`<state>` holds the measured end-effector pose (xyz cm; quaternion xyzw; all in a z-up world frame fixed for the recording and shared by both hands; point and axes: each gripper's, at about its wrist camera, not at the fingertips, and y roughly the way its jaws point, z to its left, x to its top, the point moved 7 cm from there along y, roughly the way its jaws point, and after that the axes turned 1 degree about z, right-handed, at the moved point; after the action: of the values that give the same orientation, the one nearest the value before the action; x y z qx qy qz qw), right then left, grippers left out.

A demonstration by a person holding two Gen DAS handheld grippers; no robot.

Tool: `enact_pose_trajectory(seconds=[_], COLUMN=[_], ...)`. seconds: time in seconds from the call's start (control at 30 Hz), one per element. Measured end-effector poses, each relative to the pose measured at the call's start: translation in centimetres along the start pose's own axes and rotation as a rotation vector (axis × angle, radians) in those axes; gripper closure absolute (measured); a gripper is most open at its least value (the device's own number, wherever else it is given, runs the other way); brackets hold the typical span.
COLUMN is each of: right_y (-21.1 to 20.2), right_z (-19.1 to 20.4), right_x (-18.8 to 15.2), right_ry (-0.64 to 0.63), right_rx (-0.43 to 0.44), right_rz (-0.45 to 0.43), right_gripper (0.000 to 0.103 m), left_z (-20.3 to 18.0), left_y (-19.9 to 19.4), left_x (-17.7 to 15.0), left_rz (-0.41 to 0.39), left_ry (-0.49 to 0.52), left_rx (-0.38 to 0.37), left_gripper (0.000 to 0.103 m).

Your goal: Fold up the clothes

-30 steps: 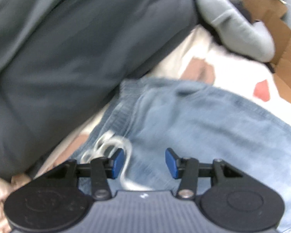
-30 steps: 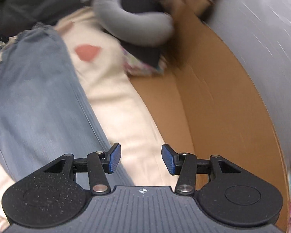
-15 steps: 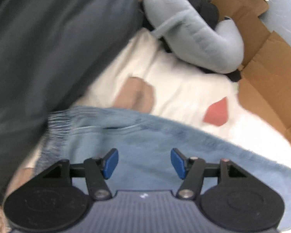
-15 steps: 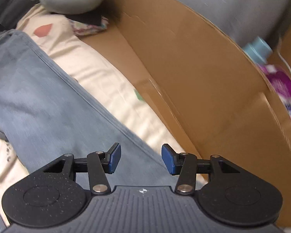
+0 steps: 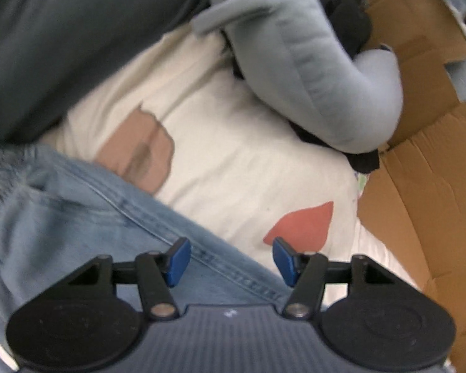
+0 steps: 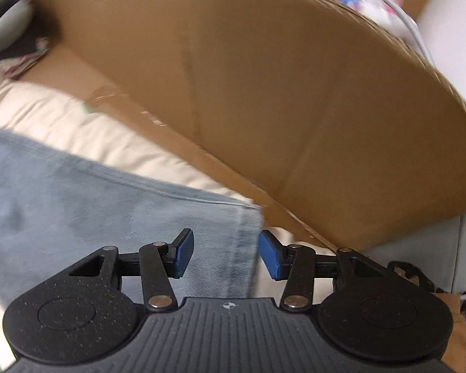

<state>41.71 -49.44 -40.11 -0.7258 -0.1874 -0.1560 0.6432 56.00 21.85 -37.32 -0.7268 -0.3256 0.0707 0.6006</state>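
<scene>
The left tongs [image 5: 226,261] have slid along the light blue denim trousers [image 5: 77,217], away from the white drawstring, to a side seam. Their jaws have just opened a bit wider and pinch nothing; the seam lies right under them. The right tongs [image 6: 223,256] have swept down to the trouser hem [image 6: 245,242]. They are spread too, with the hem corner between the pads, maybe not touching. Both ends look ready to grab for a fold.
</scene>
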Motion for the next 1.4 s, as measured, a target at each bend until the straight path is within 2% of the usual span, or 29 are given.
enact_pose_trajectory(seconds=[0.1, 0.27, 0.43, 0.57, 0.63, 0.8, 0.9, 0.97, 1.07, 1.3, 1.4], right_y=[1.4, 3.7, 5.7, 6.1, 6.4, 5.5, 4.2, 3.2, 1.6, 0.1, 2.1], right_z=[-1.4, -2.3, -1.5, -1.4, -1.2, -0.2, -0.1, -0.1, 0.2, 1.1, 0.7], right_x=[0.2, 0.9, -0.3, -1.1, -1.2, -1.4, -1.5, -1.5, -1.3, -2.5, -0.4], right_ry=[0.082, 0.185, 0.169, 0.172, 0.163, 0.09, 0.112, 0.12, 0.111, 0.13, 0.118], right_rx=[0.005, 0.039, 0.065, 0.08, 0.083, 0.039, 0.045, 0.041, 0.026, -0.013, -0.043], right_rz=[-0.018, -0.041, 0.007, 0.007, 0.004, -0.044, -0.067, -0.084, -0.112, -0.124, -0.089], right_gripper=[0.05, 0.05, 0.05, 0.051, 0.056, 0.083, 0.088, 0.089, 0.089, 0.09, 0.09], left_z=[0.0, 0.2, 0.0, 0.2, 0.2, -0.4, -0.3, 0.2, 1.1, 1.5, 1.7], left_y=[1.1, 2.5, 2.9, 2.9, 3.3, 4.1, 4.1, 3.8, 3.0, 1.8, 2.4], left_x=[0.0, -0.3, -0.7, -1.5, -1.7, -2.0, -2.0, -2.0, -1.8, -1.0, -1.0], left_rz=[0.015, 0.025, 0.041, 0.078, 0.085, 0.09, 0.083, 0.079, 0.073, 0.065, 0.068], left_ry=[-0.072, -0.137, -0.13, -0.139, -0.116, -0.083, -0.105, -0.144, -0.204, -0.263, -0.27], left_rx=[-0.023, -0.005, 0.017, 0.008, 0.012, 0.057, 0.096, 0.095, 0.07, 0.014, 0.011], left_gripper=[0.046, 0.047, 0.046, 0.046, 0.046, 0.044, 0.057, 0.078, 0.094, 0.097, 0.096])
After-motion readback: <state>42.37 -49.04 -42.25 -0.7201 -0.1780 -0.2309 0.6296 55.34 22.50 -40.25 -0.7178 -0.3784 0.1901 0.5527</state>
